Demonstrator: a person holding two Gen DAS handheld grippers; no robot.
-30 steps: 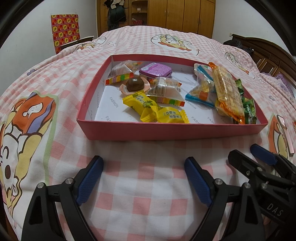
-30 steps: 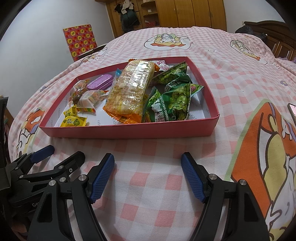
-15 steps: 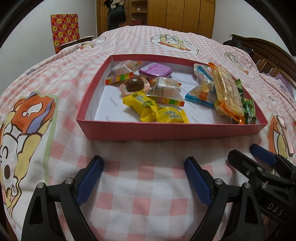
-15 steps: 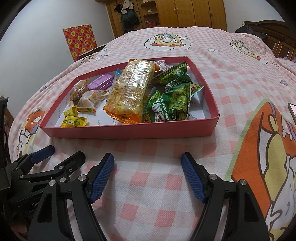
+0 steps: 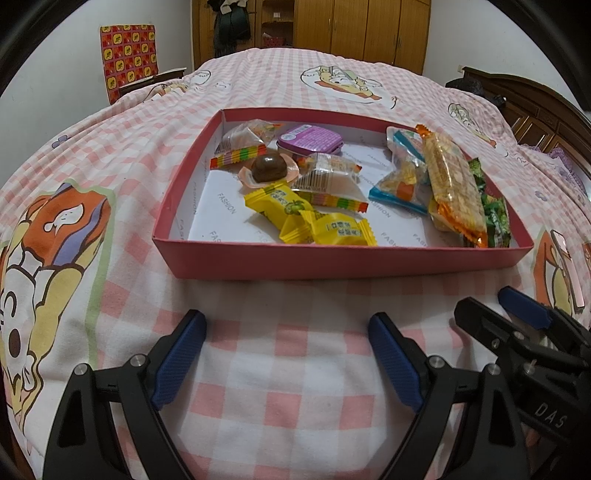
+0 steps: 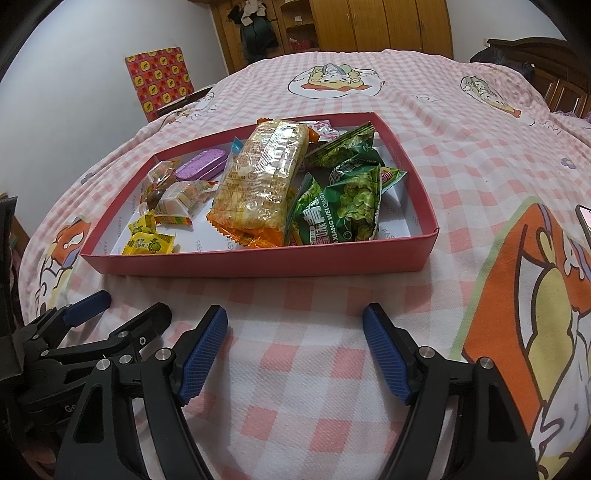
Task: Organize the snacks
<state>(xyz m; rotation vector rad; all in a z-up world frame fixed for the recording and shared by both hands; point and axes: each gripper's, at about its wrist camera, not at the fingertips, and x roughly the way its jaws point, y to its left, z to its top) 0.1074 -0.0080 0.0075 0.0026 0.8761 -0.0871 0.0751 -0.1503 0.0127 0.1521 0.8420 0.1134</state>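
Note:
A shallow red box lies on a pink checked bedspread and holds several snacks. On its left side lie yellow candies, a brown chocolate ball and a purple tin. A long orange cracker pack and green pea packets fill the right side. My left gripper hovers open over the bedspread, short of the box's near wall. Beside it, my right gripper is open too and holds nothing.
The bedspread carries cartoon prints. A chair with a red and yellow patterned cover stands at the far left. Wooden wardrobes line the far wall, and a dark wooden headboard runs along the right.

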